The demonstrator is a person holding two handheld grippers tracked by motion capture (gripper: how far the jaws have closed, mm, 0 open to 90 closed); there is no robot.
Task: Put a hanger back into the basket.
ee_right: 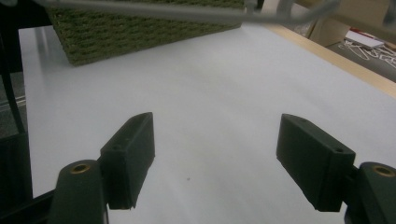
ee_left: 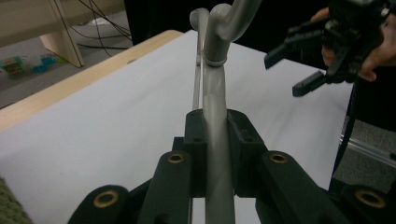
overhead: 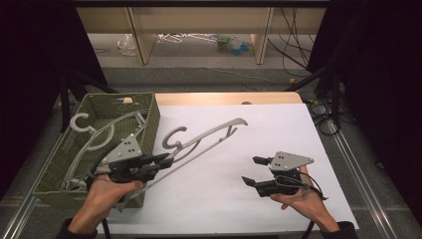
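The left gripper [overhead: 166, 160] is clamped on the grey hanger [overhead: 209, 137], its jaws pinching the bar just below the hook, as the left gripper view shows [ee_left: 215, 140]. From that grip the hanger runs out toward two o'clock in the high view, lifted off the white table [overhead: 278, 129], with its far arm near the table's middle. At nine o'clock from the gripper sits the green basket [overhead: 149, 107], and another hanger [overhead: 94, 134] lies inside it.

The right gripper [overhead: 250, 170] hovers at four o'clock from the hanger, well apart from it, jaws spread wide and holding nothing; its own view shows bare table between the pads [ee_right: 130, 156].

The risk lies in the single narrow grip: held close to one end, the long hanger can swing or twist in the jaws and slip out. Its low end, near the basket's rim, could also snag there. If the right gripper closes in while the hanger sways, it may miss or knock it loose.
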